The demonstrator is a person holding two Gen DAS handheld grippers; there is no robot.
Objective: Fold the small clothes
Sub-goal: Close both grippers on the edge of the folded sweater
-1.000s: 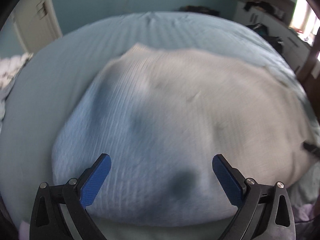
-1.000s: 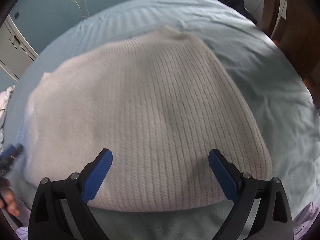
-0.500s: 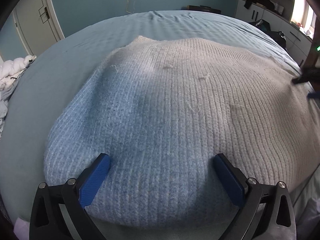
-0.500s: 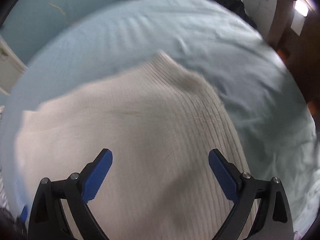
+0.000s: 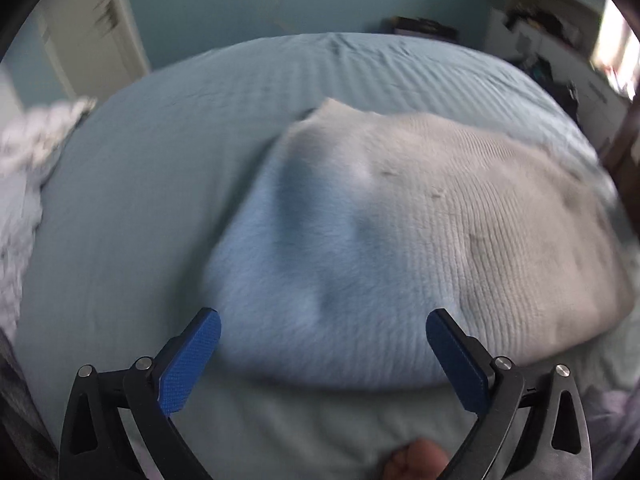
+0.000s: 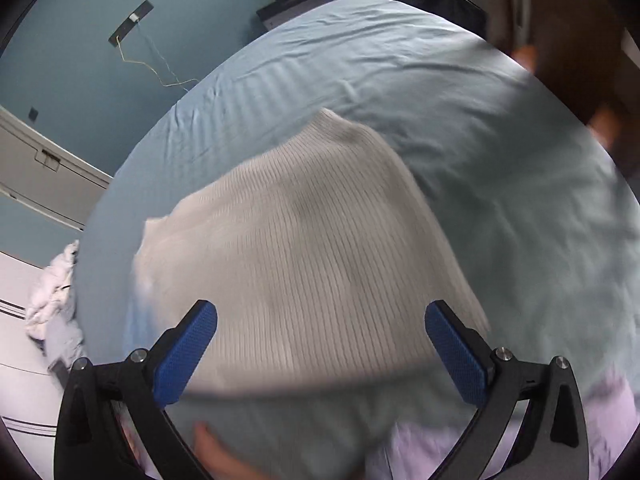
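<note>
A cream ribbed knit sweater (image 5: pixel 420 248) lies folded flat on the pale blue bed; it also shows in the right wrist view (image 6: pixel 304 264). My left gripper (image 5: pixel 322 346) is open and empty, above the sweater's near left edge. My right gripper (image 6: pixel 320 340) is open and empty, above the sweater's near edge. Both views are blurred by motion. Neither gripper touches the sweater.
The bed sheet (image 5: pixel 140 184) spreads wide around the sweater, seen also in the right wrist view (image 6: pixel 500 168). A crumpled white cloth pile (image 5: pixel 24 160) lies at the bed's left edge (image 6: pixel 52 304). White cupboards (image 5: pixel 92 40) and cluttered shelves (image 5: pixel 560 40) stand beyond the bed.
Both grippers have pulled back and up from the sweater, so it looks smaller and more bed shows. They stay open and empty. The sweater has not changed shape.
</note>
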